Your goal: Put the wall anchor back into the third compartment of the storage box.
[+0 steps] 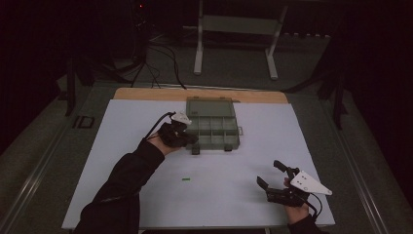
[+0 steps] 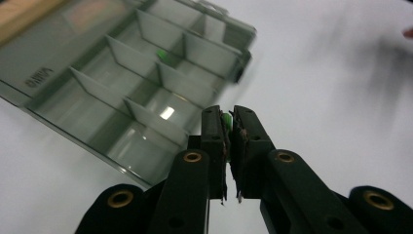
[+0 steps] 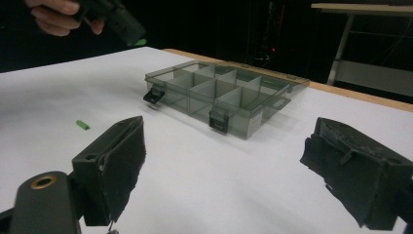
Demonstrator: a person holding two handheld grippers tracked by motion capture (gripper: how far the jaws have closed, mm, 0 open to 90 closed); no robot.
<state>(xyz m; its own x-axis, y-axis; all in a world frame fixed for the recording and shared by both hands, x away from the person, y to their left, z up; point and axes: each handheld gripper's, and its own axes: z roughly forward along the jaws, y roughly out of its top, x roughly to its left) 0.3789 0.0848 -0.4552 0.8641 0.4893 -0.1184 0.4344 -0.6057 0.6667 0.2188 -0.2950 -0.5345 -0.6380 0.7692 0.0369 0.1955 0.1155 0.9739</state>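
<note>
Holding a small green piece [image 2: 226,120] pinched between narrow jaws, my left gripper [image 1: 187,138] hovers at the near left corner of the open compartment box [image 1: 213,127]. I judge the drop goes best if I centre over one cell, clear of the dividers, before releasing. My right gripper [image 1: 270,174] waits wide apart and empty, well to the right. I count three green pieces: this one, one inside the box [image 2: 161,53], and one loose on the white board [image 1: 185,179]; one box.

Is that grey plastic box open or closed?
Open. The compartment box has its lid folded back flat, and its dividers are exposed.
</note>
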